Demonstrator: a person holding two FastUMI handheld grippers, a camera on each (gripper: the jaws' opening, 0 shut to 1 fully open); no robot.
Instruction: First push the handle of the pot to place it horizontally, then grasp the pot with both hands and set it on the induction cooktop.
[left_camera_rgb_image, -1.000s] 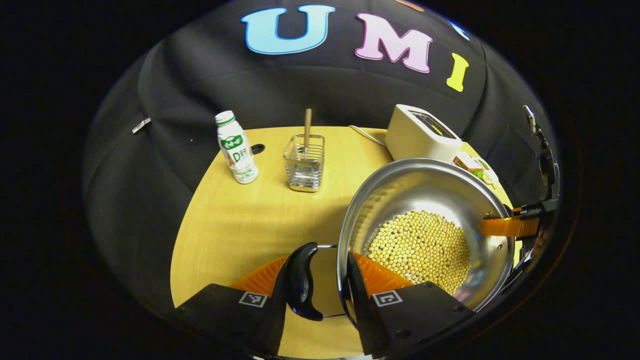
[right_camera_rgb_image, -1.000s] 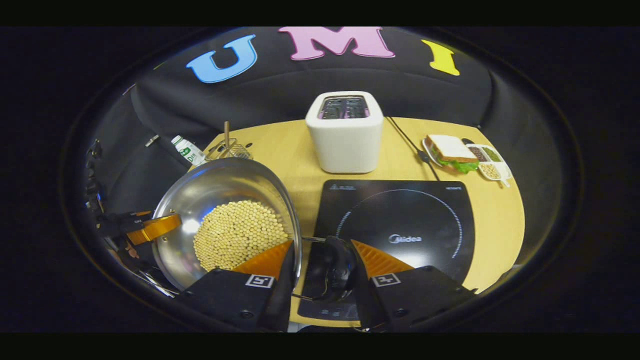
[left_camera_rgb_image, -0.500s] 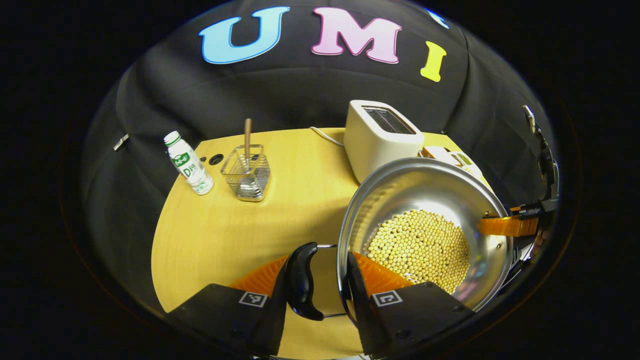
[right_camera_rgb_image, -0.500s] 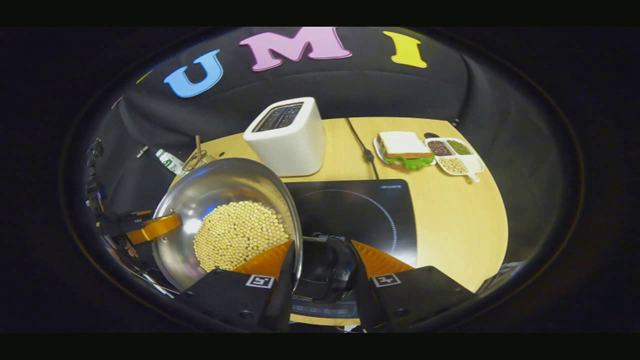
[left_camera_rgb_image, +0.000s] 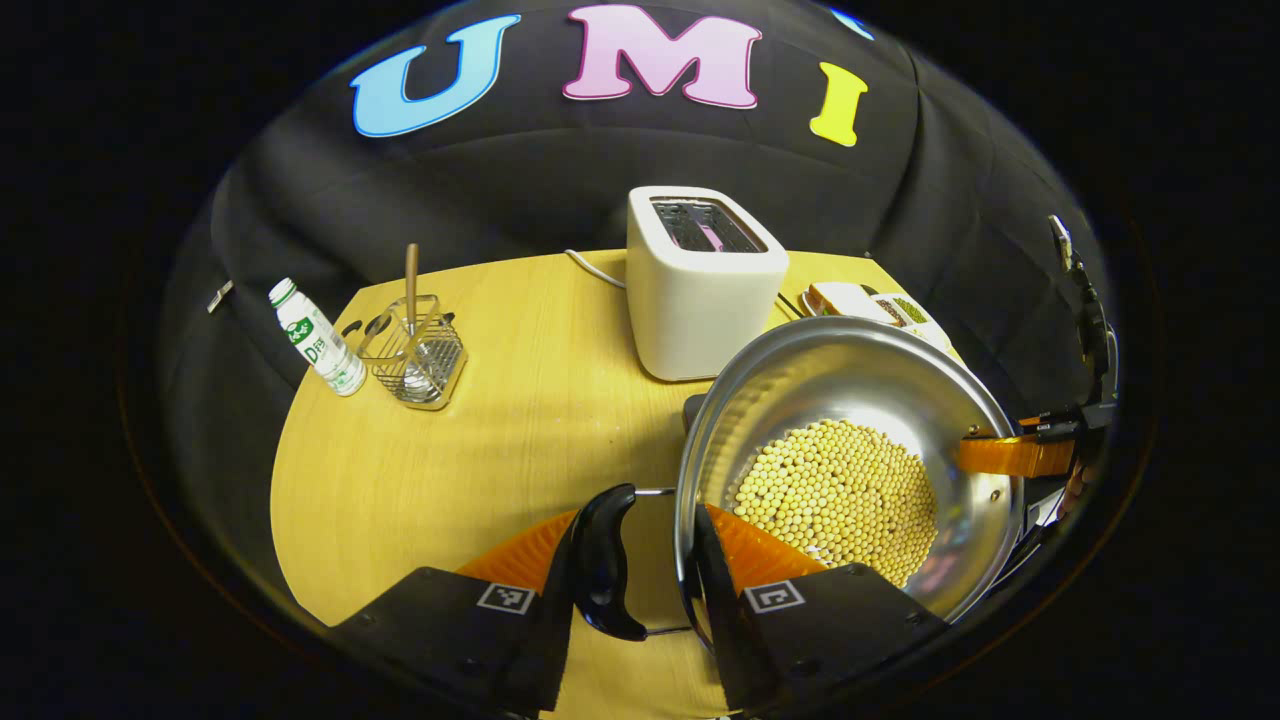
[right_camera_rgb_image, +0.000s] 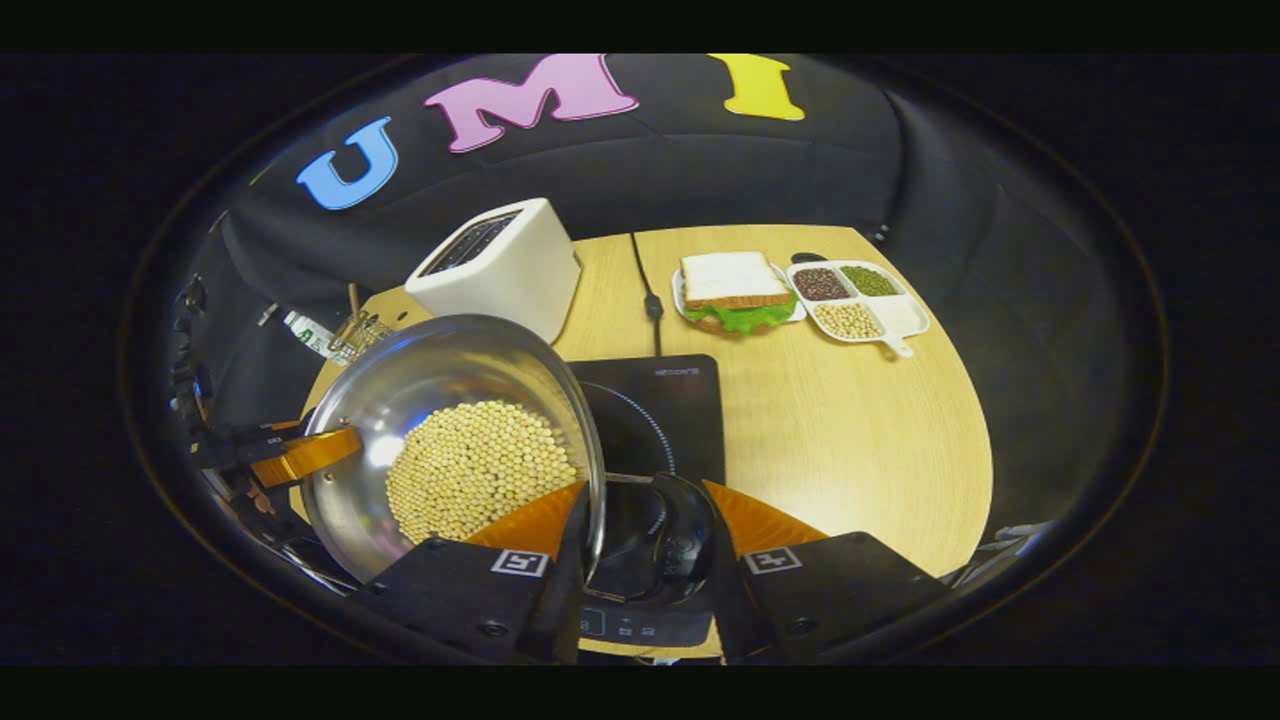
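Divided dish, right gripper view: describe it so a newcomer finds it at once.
Start at the white toaster at the back of the wooden table, then follow the far edge past the black cord to the sandwich plate. The divided dish sits just beyond that plate. It is a white tray with small compartments of dark, green and pale grains and a short handle, unlike the plate with bread and lettuce.

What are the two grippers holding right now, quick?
Left gripper: closed on the pot's side handle.
Right gripper: closed on the pot's other handle.
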